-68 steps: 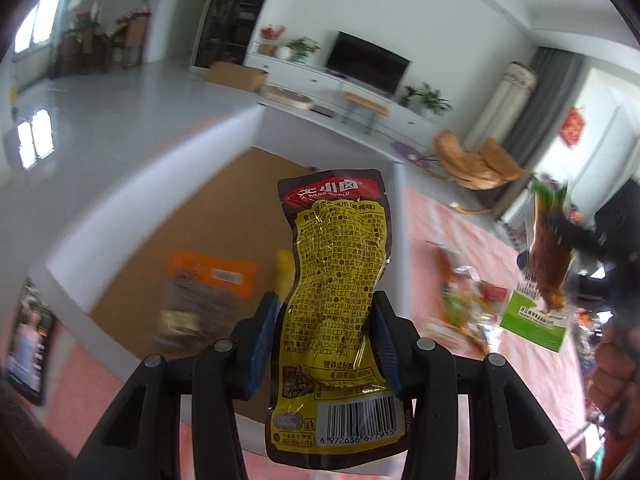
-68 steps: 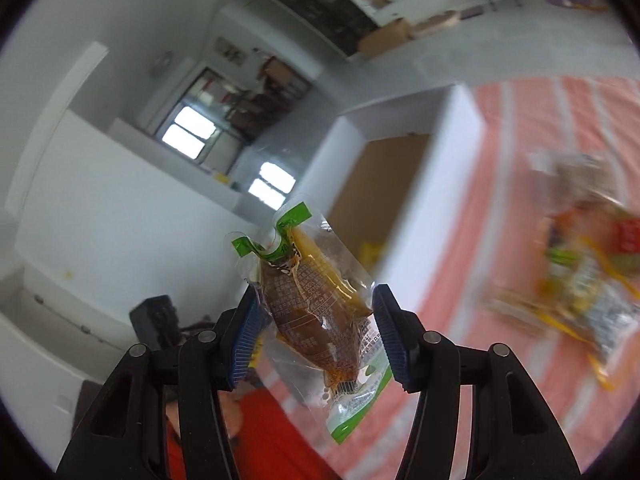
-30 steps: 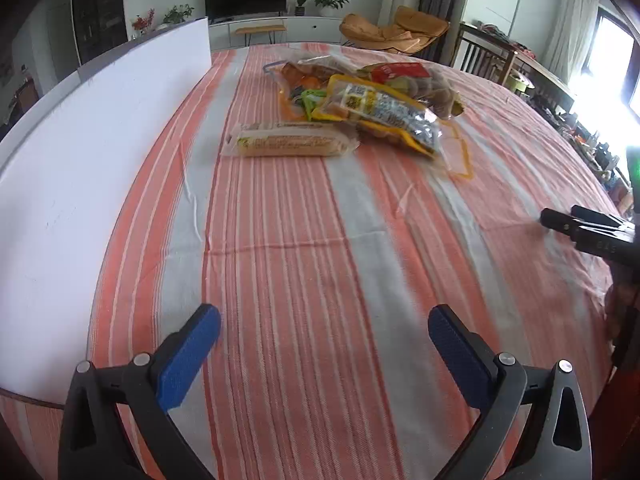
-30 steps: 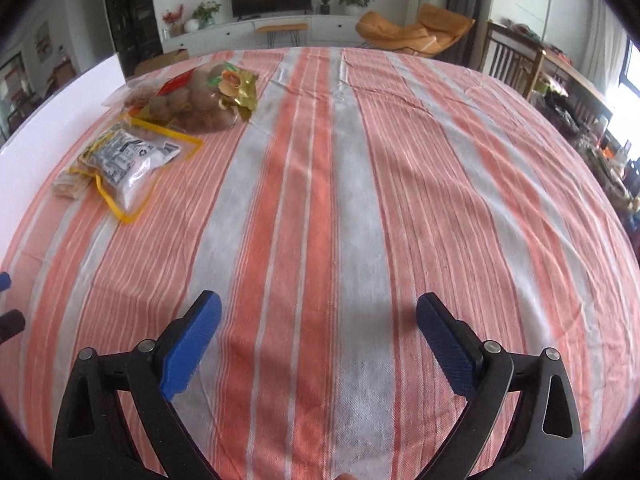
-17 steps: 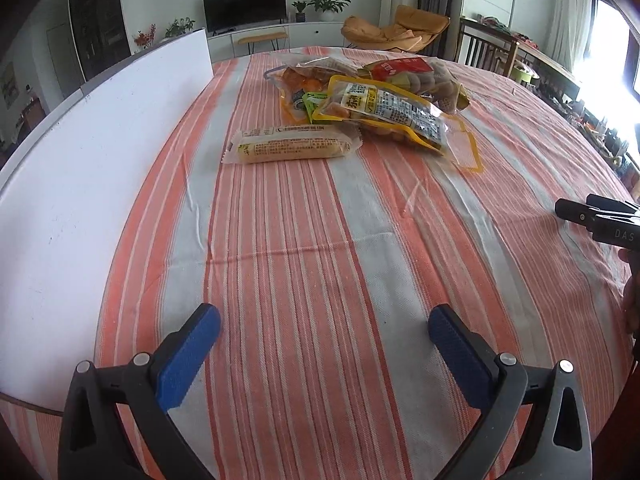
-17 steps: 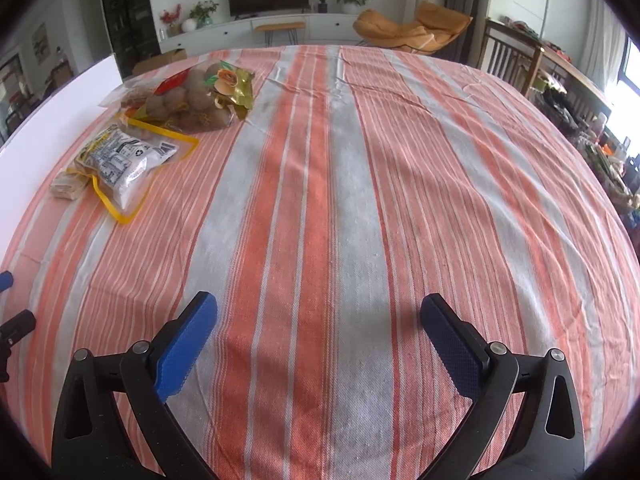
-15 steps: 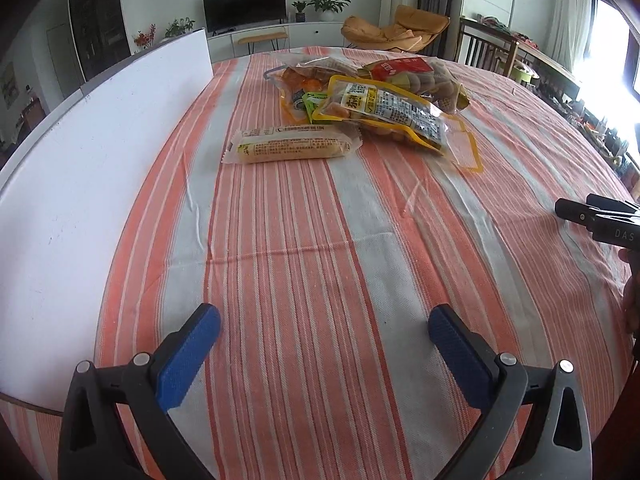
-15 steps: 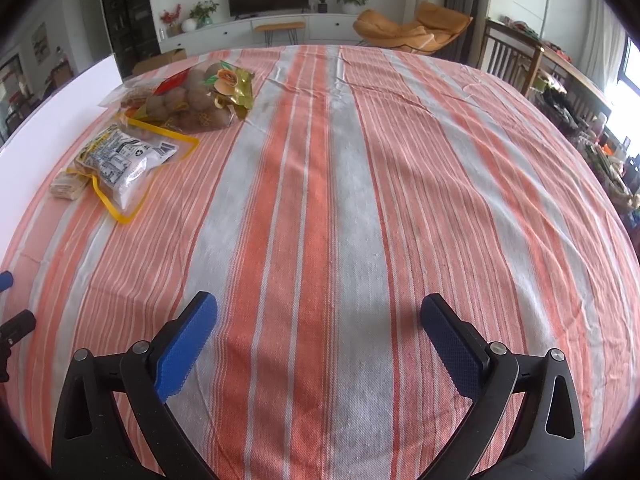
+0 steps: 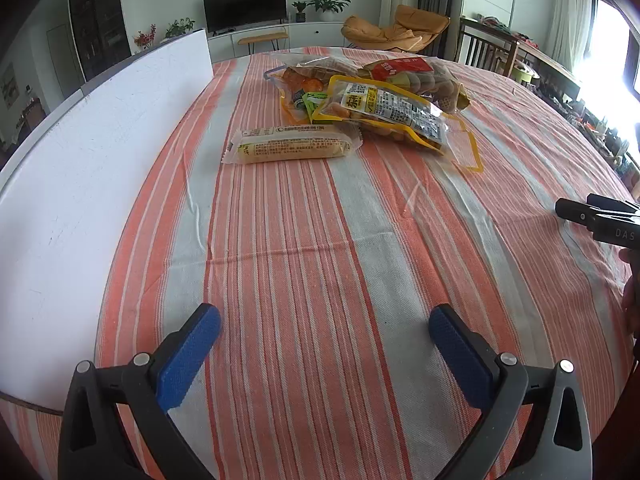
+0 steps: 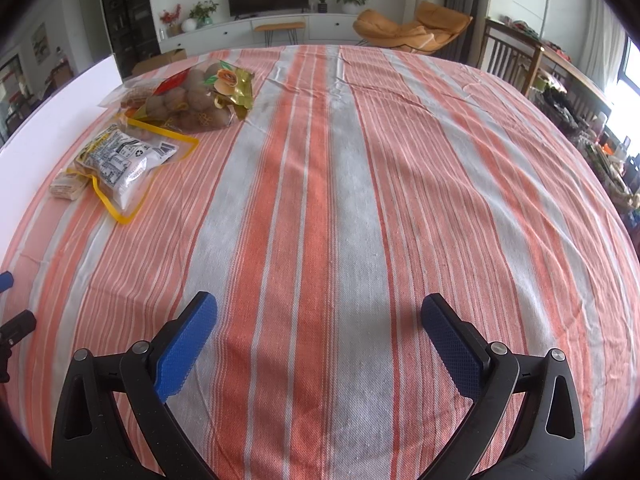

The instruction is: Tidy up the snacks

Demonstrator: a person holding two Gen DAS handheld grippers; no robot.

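A small heap of snack packets lies far ahead on the striped cloth. Nearest is a long pale yellow bar packet (image 9: 290, 146). Behind it sits a yellow-edged pouch (image 9: 392, 110) and a clear bag of brown round snacks (image 9: 420, 76). The right wrist view shows the same yellow-edged pouch (image 10: 124, 160) and brown-snack bag (image 10: 188, 104) at far left. My left gripper (image 9: 324, 322) is open, low over bare cloth, nothing between its blue pads. My right gripper (image 10: 318, 314) is open too, also over bare cloth. Part of the right gripper's black frame (image 9: 596, 216) shows at the left view's right edge.
A tall white box wall (image 9: 92, 168) runs along the left side of the table. The orange and grey striped tablecloth (image 10: 340, 184) covers the round table. Chairs, a TV unit and an orange lounger stand beyond the far edge.
2.3 s ago each gripper was shut on a snack packet over the box; both are now open and empty above the cloth. Nothing has visibly shifted in the last half second.
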